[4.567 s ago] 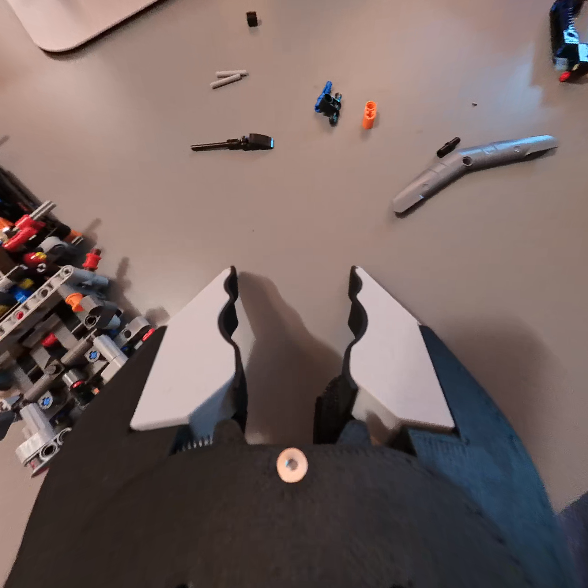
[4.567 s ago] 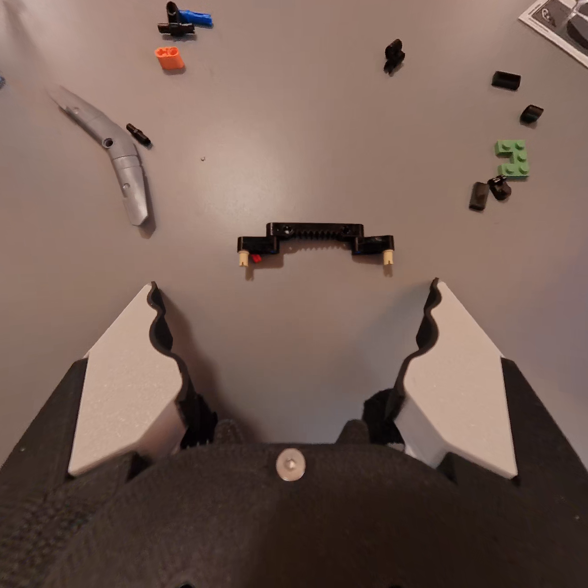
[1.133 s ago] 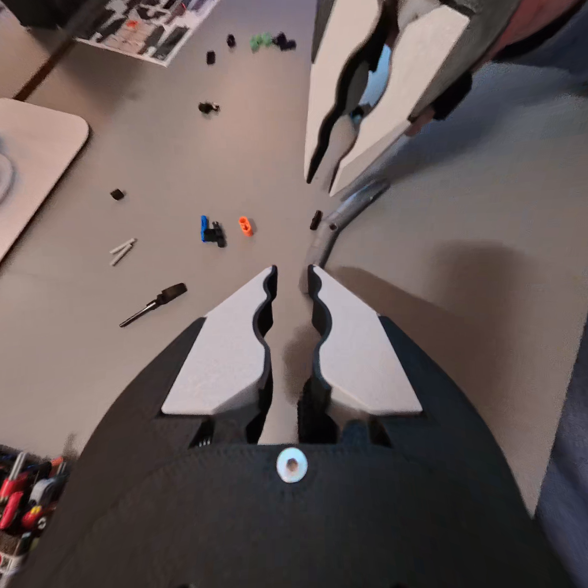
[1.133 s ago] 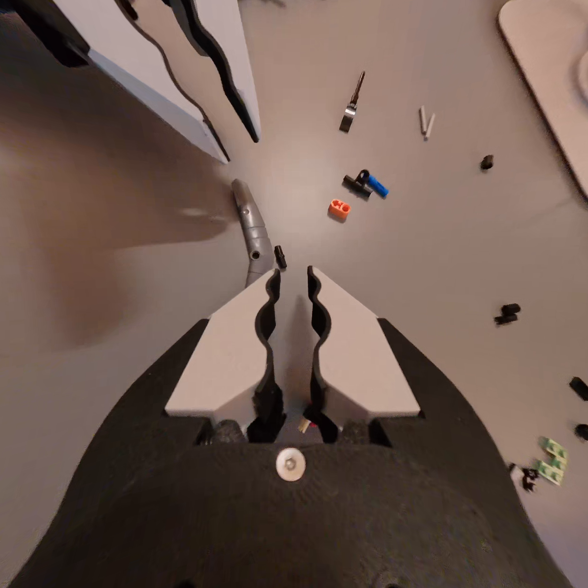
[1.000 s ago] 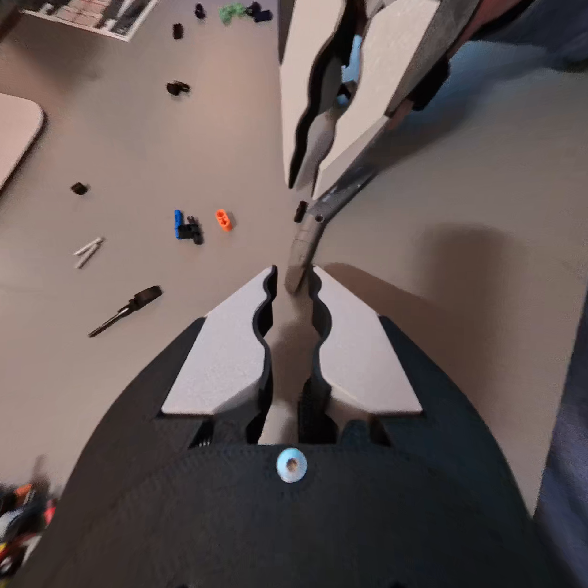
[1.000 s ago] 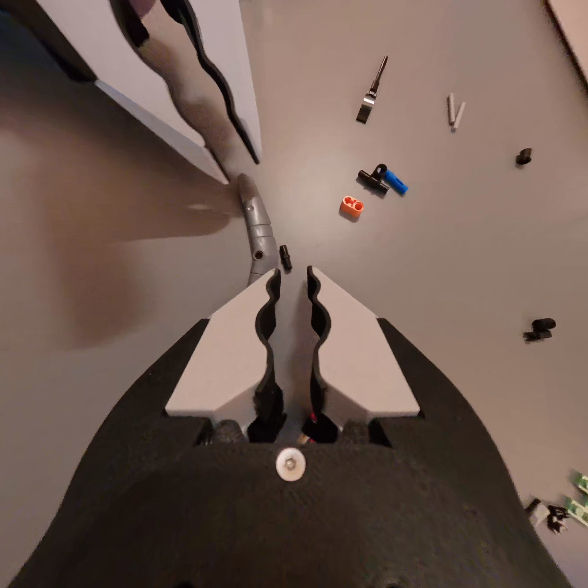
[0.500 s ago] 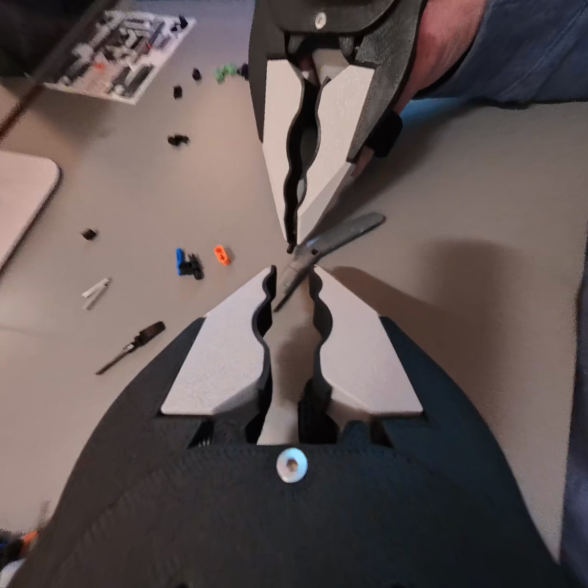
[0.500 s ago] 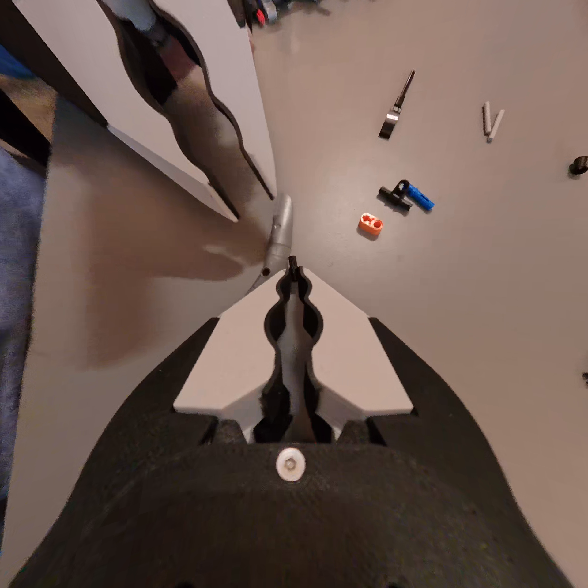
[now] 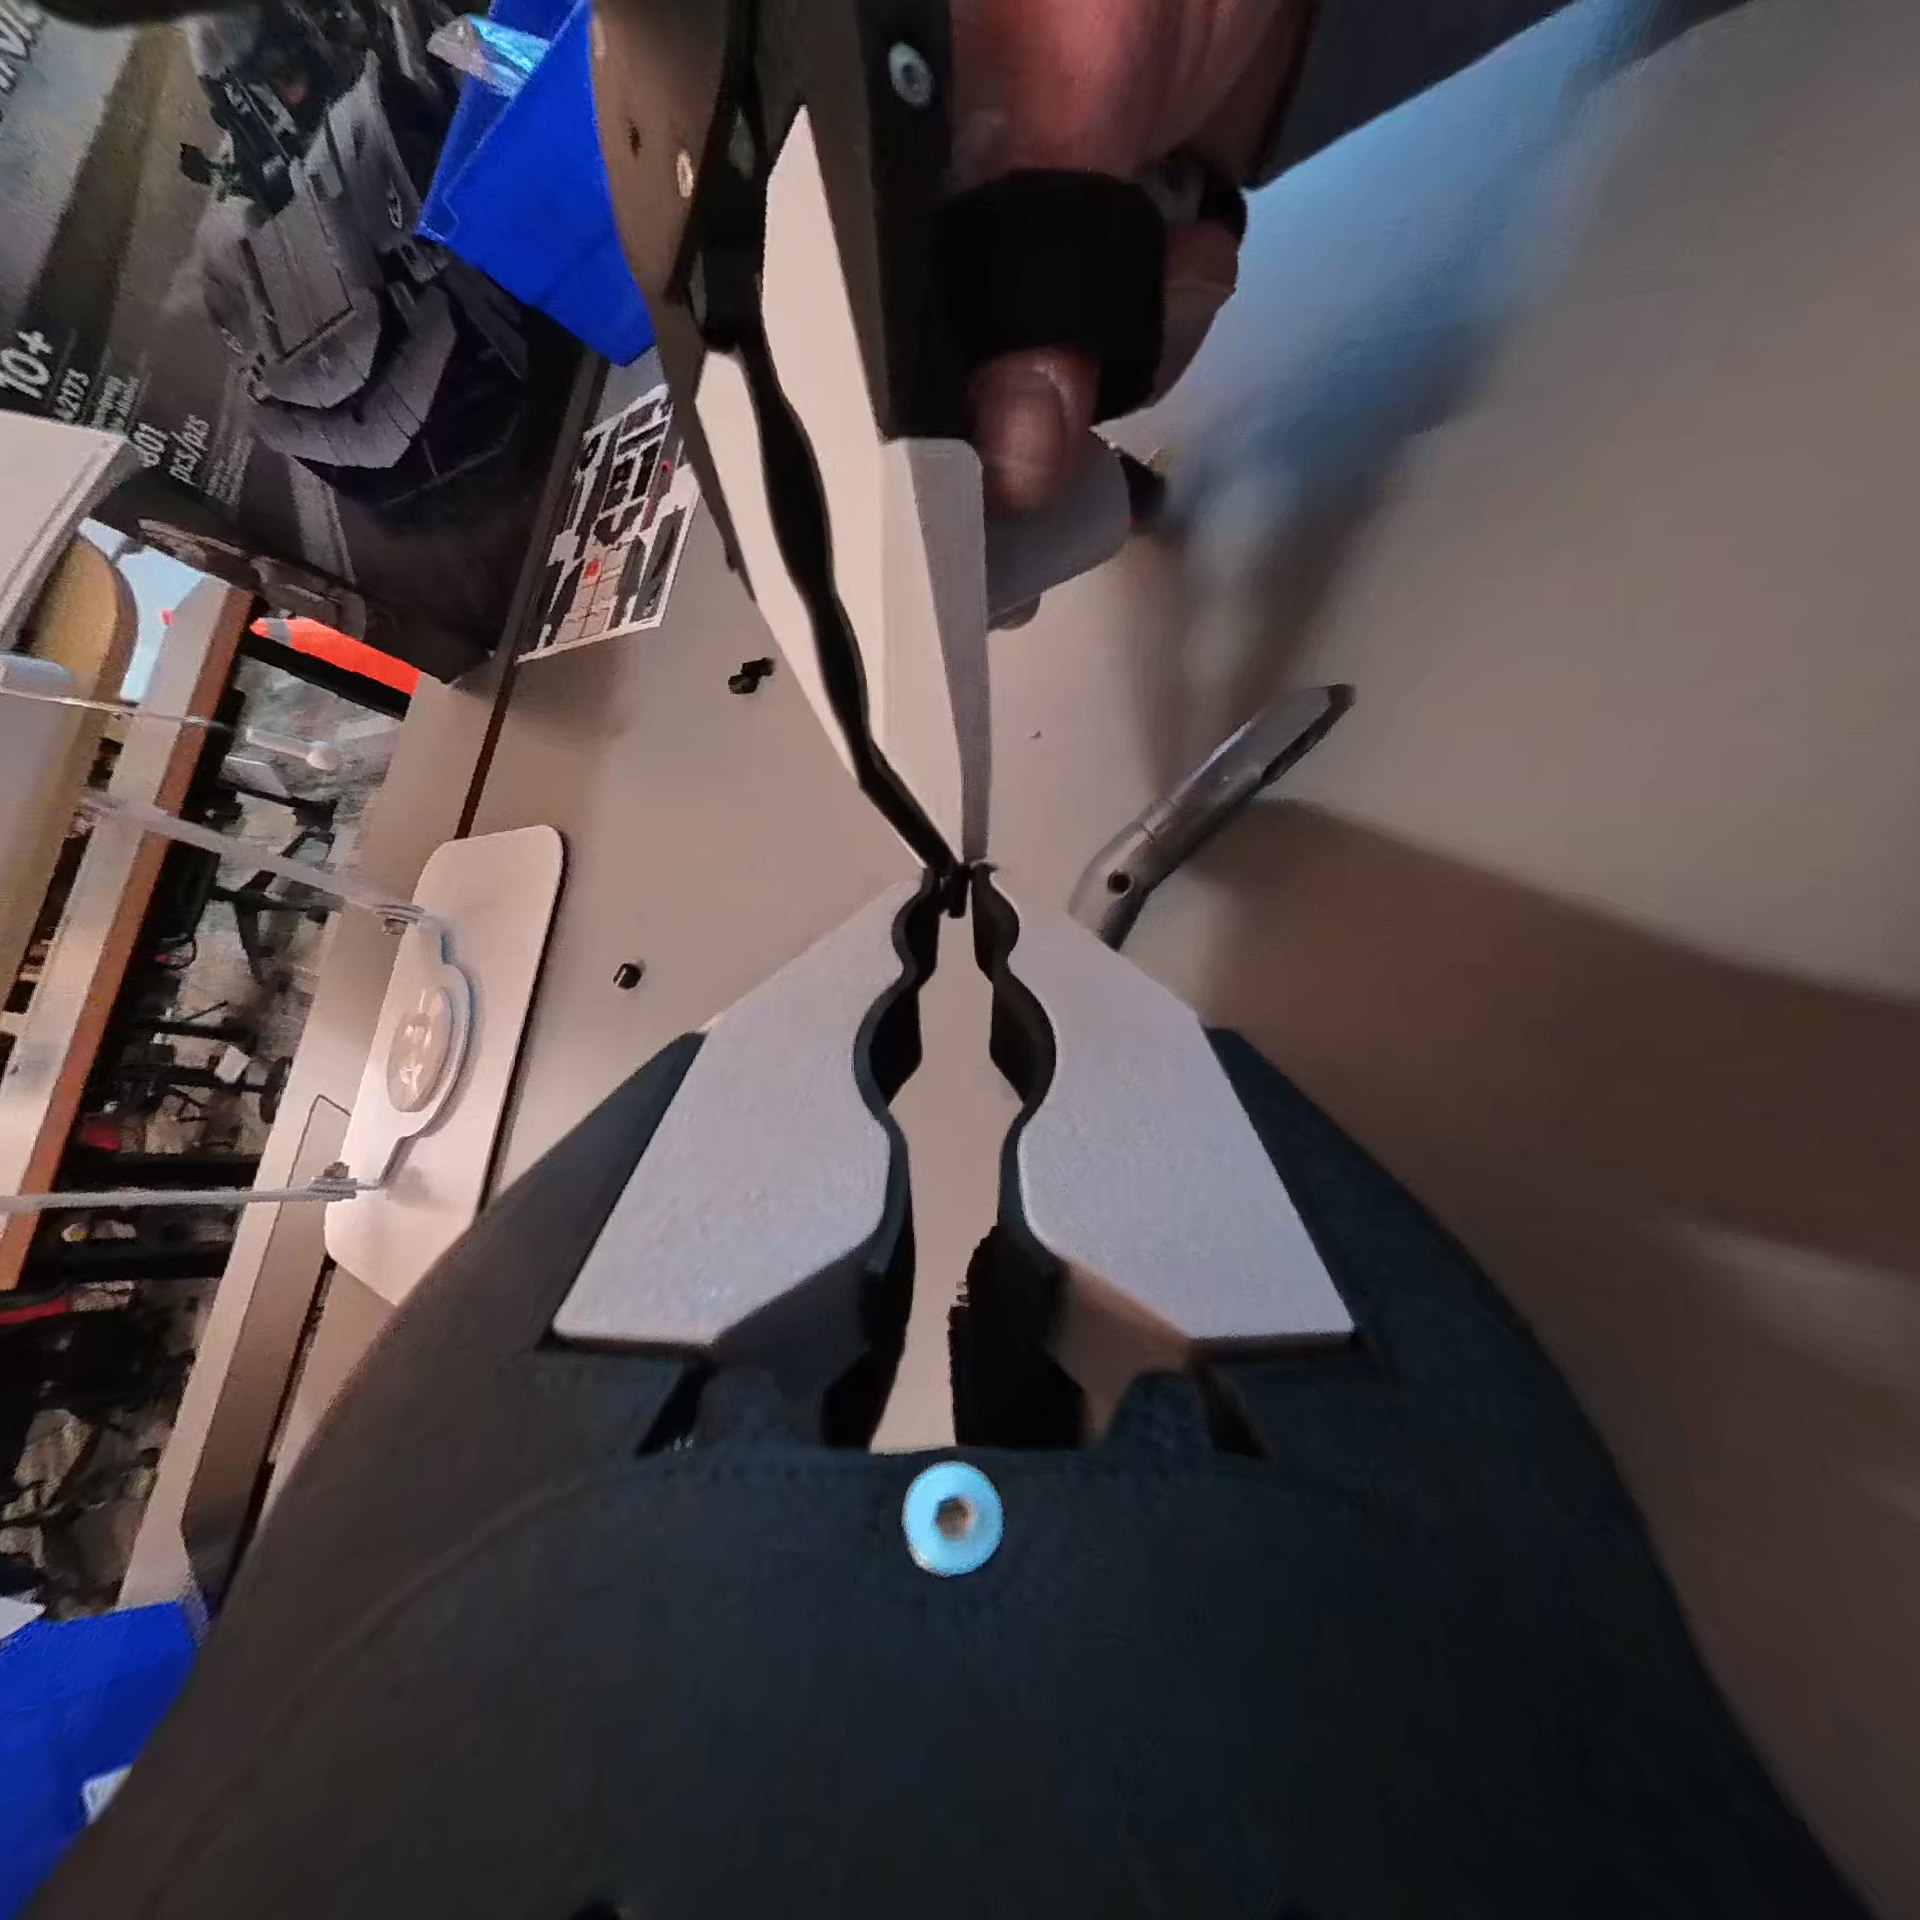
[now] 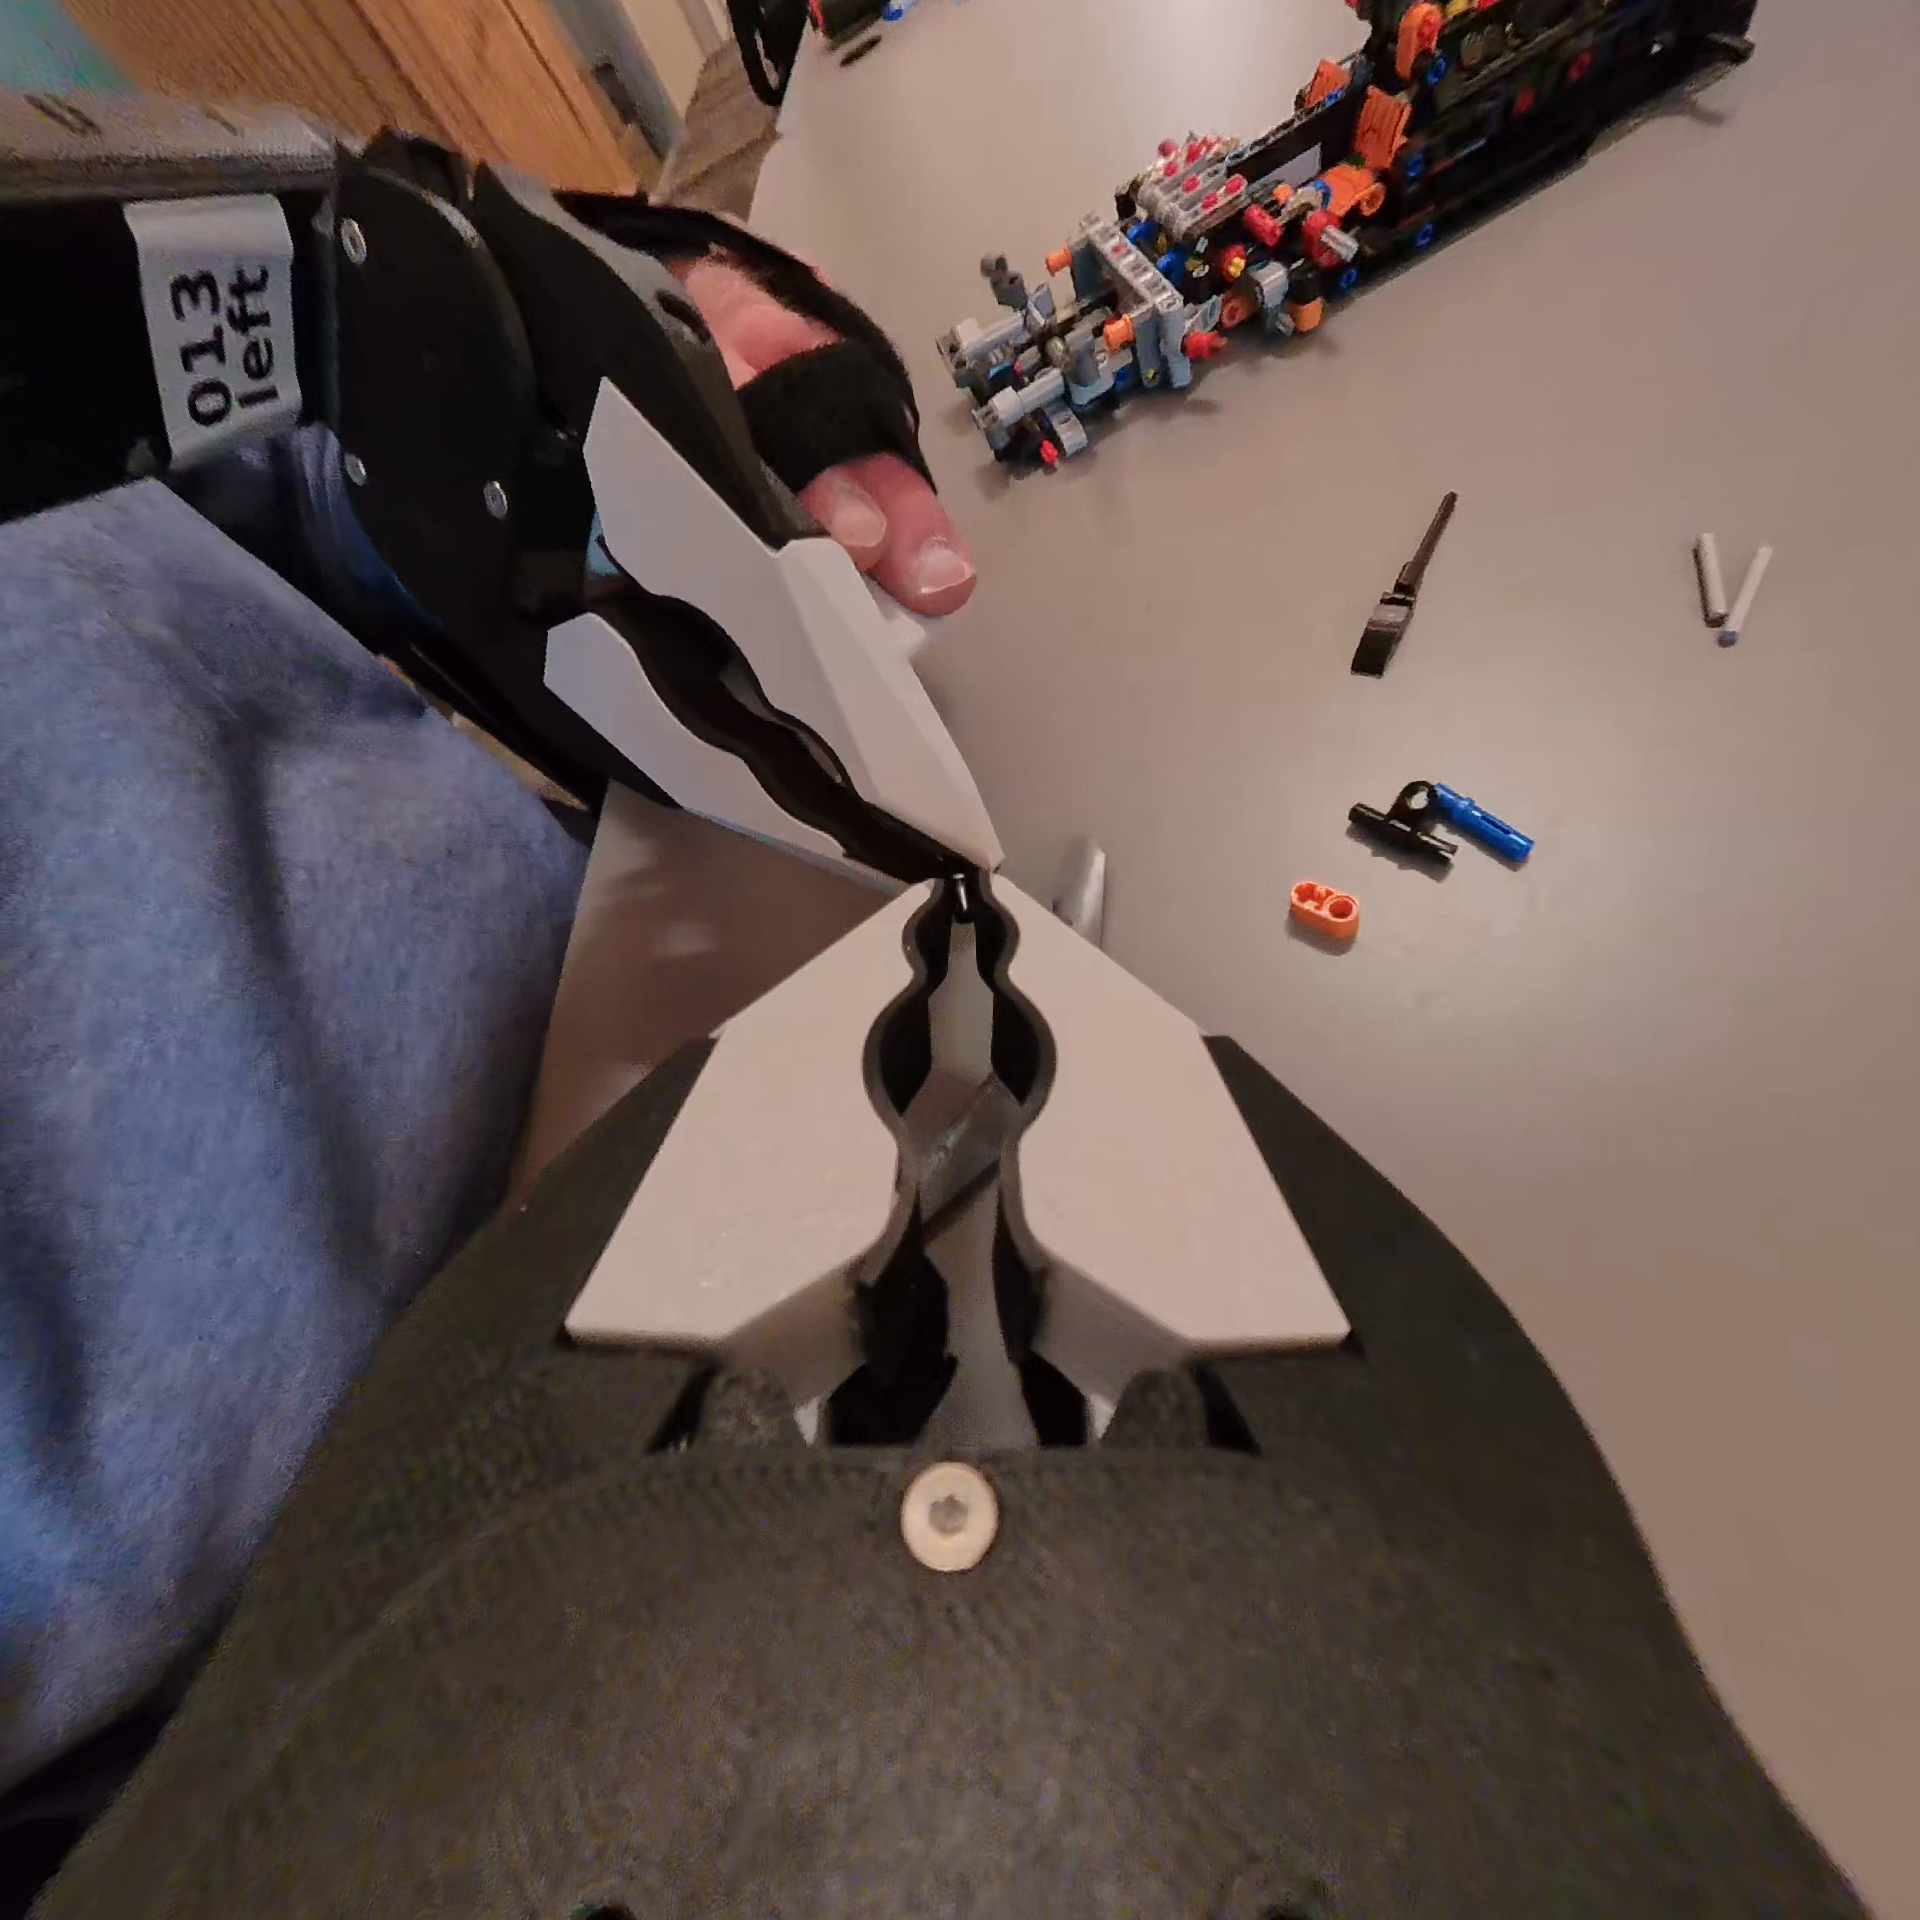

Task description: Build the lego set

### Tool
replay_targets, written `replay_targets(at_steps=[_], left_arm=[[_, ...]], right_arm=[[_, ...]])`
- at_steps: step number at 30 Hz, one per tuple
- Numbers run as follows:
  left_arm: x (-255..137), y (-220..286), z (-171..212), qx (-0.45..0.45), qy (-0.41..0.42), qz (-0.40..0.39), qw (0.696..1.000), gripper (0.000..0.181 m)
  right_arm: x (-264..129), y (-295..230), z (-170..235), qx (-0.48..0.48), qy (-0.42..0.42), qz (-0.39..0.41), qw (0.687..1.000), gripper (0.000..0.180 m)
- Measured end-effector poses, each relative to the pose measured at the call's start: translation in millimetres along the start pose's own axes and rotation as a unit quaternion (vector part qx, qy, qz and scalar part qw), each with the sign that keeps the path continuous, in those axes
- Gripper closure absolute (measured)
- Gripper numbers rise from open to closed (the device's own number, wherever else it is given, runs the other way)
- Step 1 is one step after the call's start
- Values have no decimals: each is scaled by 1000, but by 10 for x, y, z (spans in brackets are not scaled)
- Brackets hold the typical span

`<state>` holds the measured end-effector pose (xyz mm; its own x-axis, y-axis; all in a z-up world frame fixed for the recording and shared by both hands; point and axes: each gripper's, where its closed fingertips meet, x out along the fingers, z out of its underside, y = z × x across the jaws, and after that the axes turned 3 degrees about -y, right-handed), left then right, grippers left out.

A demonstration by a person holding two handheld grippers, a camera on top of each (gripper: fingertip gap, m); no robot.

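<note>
Black and very small, the connector pin (image 10: pixel 961 896) sits pinched at the meeting tips of both tools, above the tabletop (image 10: pixel 1558 1143). Right hand-held gripper (image 10: pixel 958 902) is clamped on it; left hand-held gripper (image 9: pixel 951 896) is nearly closed at the same pin (which one bears the load cannot be told).

Judgement: for a clean transfer, one tool should grip fully before the other lets go, both kept in line, since so small a pin would easily flip out.

Curved grey panel (image 9: pixel 1205 805) lies near, orange connector (image 10: pixel 1324 908) and partly built model (image 10: pixel 1195 281) farther off.

Writing: the set's box (image 9: pixel 260 312), a printed sheet (image 9: pixel 613 540) and a tag on the left tool (image 10: pixel 218 343) bear print, not transcribed.
</note>
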<state>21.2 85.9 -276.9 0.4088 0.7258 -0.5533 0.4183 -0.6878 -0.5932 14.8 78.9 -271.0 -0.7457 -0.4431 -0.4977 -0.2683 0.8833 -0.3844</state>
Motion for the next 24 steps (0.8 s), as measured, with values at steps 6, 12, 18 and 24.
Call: replay_targets(at_steps=[6,12,18,24], left_arm=[[-97,-100,-116,-135,70,59,987,178],[-230,-143,-278,-288,153,180,928,178],[-319,-114,-360,-358,181,276,873,178],[-377,-60,-428,-400,196,352,823,178]], right_arm=[[-141,15,-117,-83,39,61,994,163],[-212,-114,-242,-281,39,172,944,170],[-214,-233,-284,-374,27,211,903,175],[-229,-327,-279,-423,10,223,878,175]])
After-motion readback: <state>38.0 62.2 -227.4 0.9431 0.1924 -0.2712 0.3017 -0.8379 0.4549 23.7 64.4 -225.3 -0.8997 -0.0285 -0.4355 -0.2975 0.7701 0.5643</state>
